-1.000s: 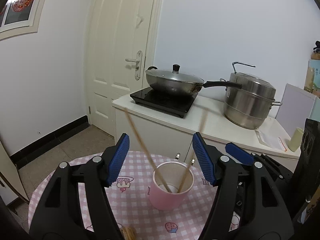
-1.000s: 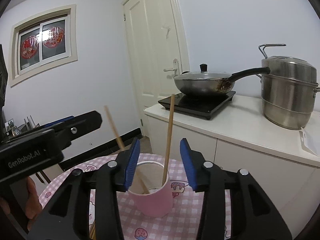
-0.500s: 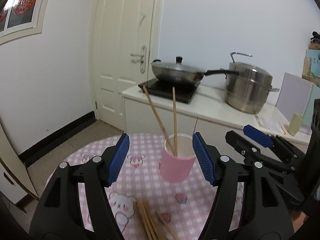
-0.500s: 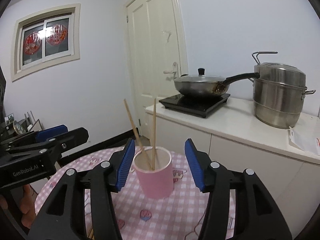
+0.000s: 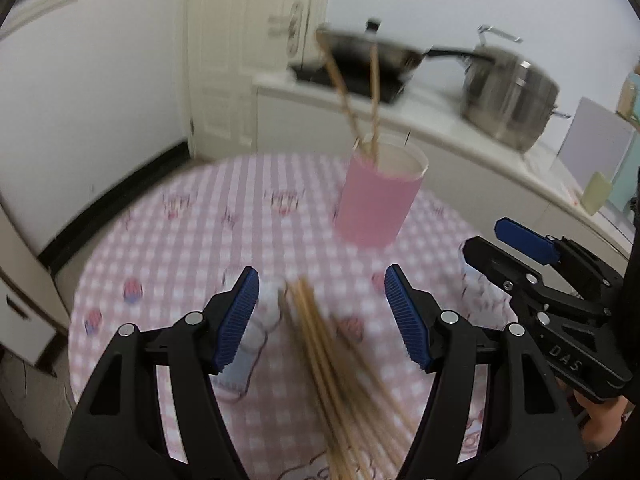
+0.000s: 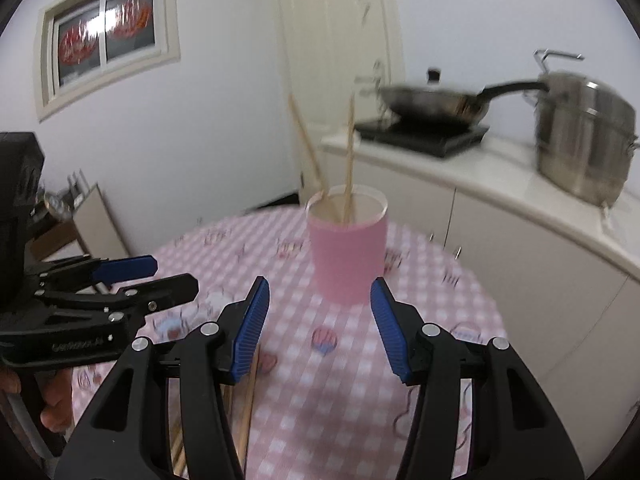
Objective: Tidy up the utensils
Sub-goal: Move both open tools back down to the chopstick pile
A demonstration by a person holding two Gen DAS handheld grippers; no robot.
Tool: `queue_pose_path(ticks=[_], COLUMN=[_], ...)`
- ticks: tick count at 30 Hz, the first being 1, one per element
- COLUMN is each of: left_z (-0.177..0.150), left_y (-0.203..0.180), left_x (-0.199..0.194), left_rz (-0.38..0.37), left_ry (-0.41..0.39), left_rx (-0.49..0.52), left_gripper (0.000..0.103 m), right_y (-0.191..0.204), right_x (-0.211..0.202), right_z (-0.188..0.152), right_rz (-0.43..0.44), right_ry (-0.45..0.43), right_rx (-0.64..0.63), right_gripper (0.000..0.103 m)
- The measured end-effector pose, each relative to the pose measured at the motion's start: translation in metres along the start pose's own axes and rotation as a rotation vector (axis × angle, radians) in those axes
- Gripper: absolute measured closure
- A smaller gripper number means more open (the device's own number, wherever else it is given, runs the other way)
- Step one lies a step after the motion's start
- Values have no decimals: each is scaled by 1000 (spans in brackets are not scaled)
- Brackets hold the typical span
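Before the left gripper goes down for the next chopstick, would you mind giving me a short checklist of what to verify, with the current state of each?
1. Left gripper open, nothing between its pads: ok.
2. Loose chopsticks on the table lie under the left gripper: ok.
3. One chopstick separable from the pile: cannot tell, the view is blurred and they overlap.
4. Pink cup upright on the checked tablecloth, with room beside the two chopsticks in the cup: ok.
5. Right gripper empty and off to the side of the pile: ok.
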State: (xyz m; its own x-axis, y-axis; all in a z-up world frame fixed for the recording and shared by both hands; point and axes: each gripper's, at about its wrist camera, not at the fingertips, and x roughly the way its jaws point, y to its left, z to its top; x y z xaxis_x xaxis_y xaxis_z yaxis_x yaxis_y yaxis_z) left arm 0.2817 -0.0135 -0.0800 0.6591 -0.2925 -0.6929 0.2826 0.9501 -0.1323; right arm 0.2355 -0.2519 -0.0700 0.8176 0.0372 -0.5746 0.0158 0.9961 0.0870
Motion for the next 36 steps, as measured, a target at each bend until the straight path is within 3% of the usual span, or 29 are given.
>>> queue_pose_path(ticks=[5, 11, 20, 23, 36], left_z=[-20, -33, -43, -47, -47], left_y=[10, 20, 35, 37, 47], left_x=[24, 36, 50, 57, 60], left_rz=[-6, -18, -21, -27, -16], left_ry=[129, 186, 253, 281, 291], left_rx=[-27, -65, -105, -114, -144], left_gripper=[38, 38, 38, 46, 54], right_y=[3, 6, 9, 9, 5], right_x=[20, 33, 44, 47, 53], right_z=[-14, -30, -39, -41, -45], right_rz=[45, 72, 98, 106, 111], right_ry=[126, 228, 300, 315, 338], right_rx=[1, 6, 7, 7, 8], right_gripper=[53, 53, 53, 53, 50])
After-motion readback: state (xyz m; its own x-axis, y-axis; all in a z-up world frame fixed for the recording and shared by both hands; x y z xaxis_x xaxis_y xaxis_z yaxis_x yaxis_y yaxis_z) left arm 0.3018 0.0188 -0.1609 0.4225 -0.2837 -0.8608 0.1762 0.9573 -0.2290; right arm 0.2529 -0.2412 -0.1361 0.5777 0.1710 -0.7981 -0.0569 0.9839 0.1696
